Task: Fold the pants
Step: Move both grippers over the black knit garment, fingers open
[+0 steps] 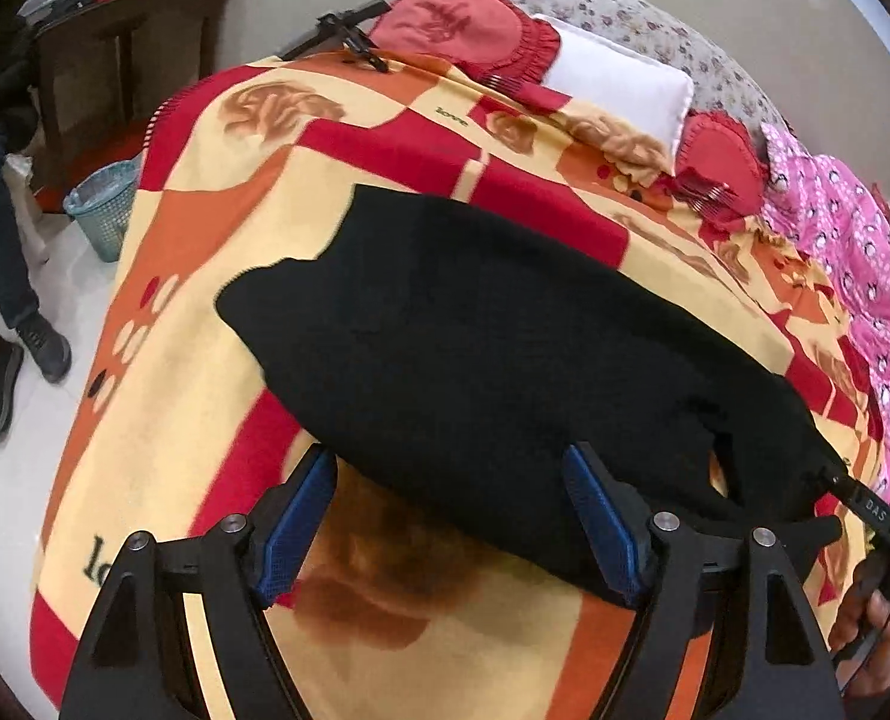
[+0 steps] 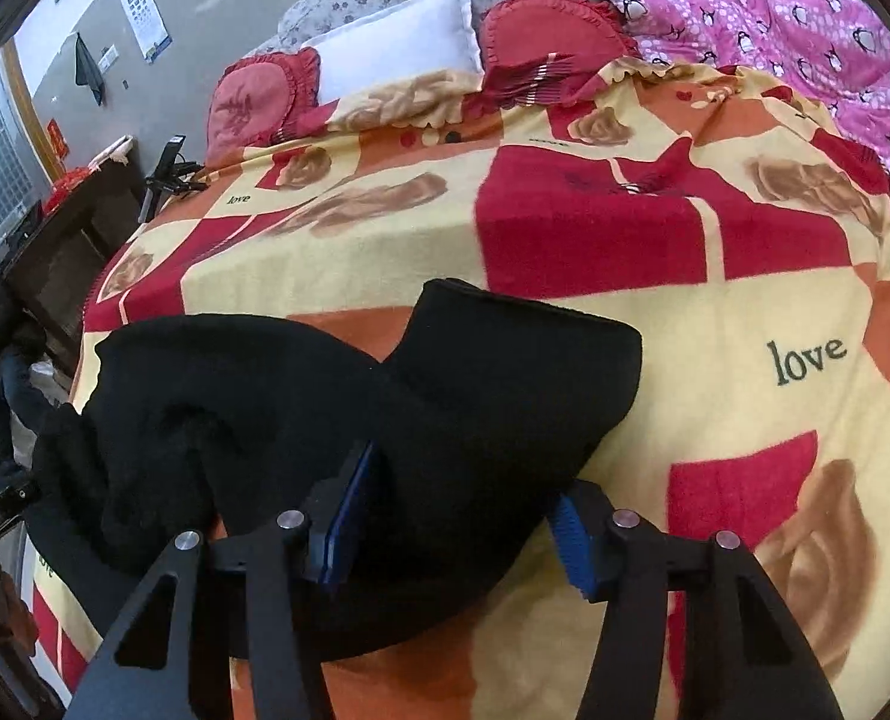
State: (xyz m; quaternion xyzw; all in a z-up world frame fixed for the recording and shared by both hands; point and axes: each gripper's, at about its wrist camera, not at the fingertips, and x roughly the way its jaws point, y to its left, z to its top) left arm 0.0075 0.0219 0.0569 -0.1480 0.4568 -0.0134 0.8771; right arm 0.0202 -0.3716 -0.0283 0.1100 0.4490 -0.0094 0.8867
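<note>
Black pants (image 1: 493,348) lie folded lengthwise on the patterned blanket (image 1: 205,252), running from upper left to lower right in the left wrist view. My left gripper (image 1: 445,516) is open, with its blue pads on either side of the pants' near edge and its right pad (image 1: 601,528) over the cloth. In the right wrist view the pants (image 2: 445,408) lie bunched at the left and flat at the right. My right gripper (image 2: 457,528) is open, straddling the near edge of the pants. The right gripper also shows at the far right of the left wrist view (image 1: 883,516).
Red pillows (image 1: 463,24), a white pillow (image 1: 619,78) and a pink penguin quilt (image 1: 865,264) lie at the bed's head and right side. A blue basket (image 1: 103,210), a dark cabinet (image 1: 115,78) and a seated person's legs (image 1: 1,252) are left of the bed. A black stand (image 1: 349,36) rests by the pillows.
</note>
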